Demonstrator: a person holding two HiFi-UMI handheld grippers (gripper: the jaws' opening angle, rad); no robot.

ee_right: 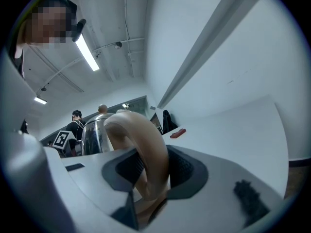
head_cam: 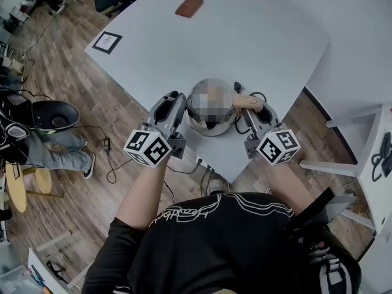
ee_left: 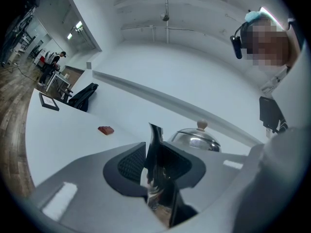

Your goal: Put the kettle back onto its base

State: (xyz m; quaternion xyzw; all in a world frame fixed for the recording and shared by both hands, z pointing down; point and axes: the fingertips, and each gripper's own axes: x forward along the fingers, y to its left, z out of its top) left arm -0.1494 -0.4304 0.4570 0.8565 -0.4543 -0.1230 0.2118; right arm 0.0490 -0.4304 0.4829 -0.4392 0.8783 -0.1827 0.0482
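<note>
A shiny steel kettle (head_cam: 210, 116) with a tan handle (head_cam: 247, 102) is held between my two grippers over the near corner of the white table (head_cam: 245, 35). My left gripper (head_cam: 178, 98) is shut on the kettle's spout (ee_left: 155, 142), which stands upright between its pads. The domed lid (ee_left: 196, 139) with its small knob shows behind that spout. My right gripper (head_cam: 253, 108) is shut on the handle (ee_right: 146, 149), with the steel body (ee_right: 93, 135) beyond it. The kettle hides whatever is beneath it, and no base shows. A black cord (head_cam: 239, 88) lies beside the kettle.
A brown leather pouch (head_cam: 189, 6) lies far back on the table. A black-framed marker card (head_cam: 107, 41) sits at the table's left corner. Left of the table are an office chair (head_cam: 54, 116) and a person's legs (head_cam: 58, 155). A white side table (head_cam: 370, 158) stands at the right.
</note>
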